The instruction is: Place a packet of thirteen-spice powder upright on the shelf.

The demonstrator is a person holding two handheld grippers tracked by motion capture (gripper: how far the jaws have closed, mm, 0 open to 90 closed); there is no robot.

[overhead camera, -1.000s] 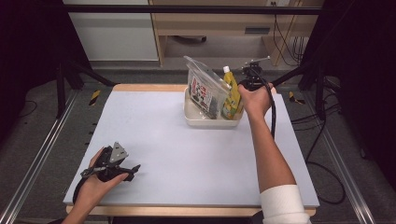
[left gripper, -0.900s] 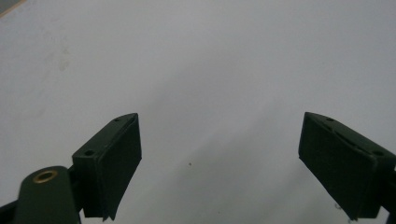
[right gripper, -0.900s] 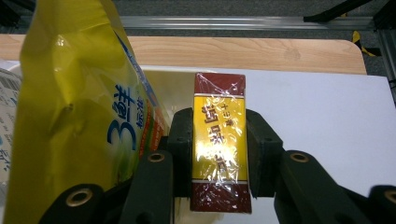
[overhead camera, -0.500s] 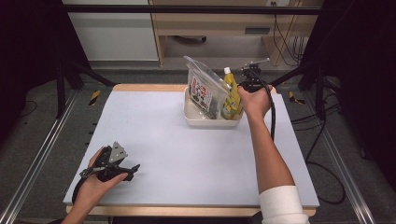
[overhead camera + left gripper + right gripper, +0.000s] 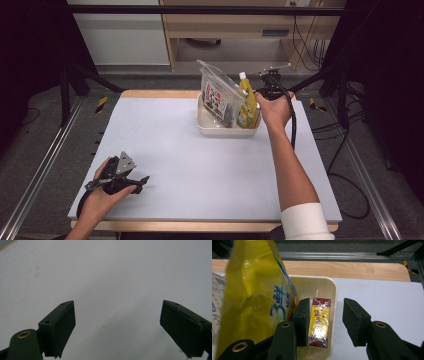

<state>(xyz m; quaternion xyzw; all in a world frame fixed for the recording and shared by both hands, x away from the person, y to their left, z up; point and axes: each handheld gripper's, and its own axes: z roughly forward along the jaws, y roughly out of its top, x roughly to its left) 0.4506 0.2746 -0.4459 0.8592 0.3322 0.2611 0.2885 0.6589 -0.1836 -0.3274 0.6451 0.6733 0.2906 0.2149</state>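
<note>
Right gripper jaws just opening, box between — left gripper jaws apart.

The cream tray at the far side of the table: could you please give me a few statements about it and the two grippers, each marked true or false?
1. A small red-and-yellow box lies inside the cream tray. True.
2. The right gripper is clamped on the box. False: its jaws have just been opening, and one stands clear outside the tray wall.
3. A yellow pouch stands in the tray beside the box. True.
4. The left gripper holds a bottle. False: its jaws are open over the bare white table.
5. The tray sits at the near edge by the left hand. False: it sits at the far edge.
</note>
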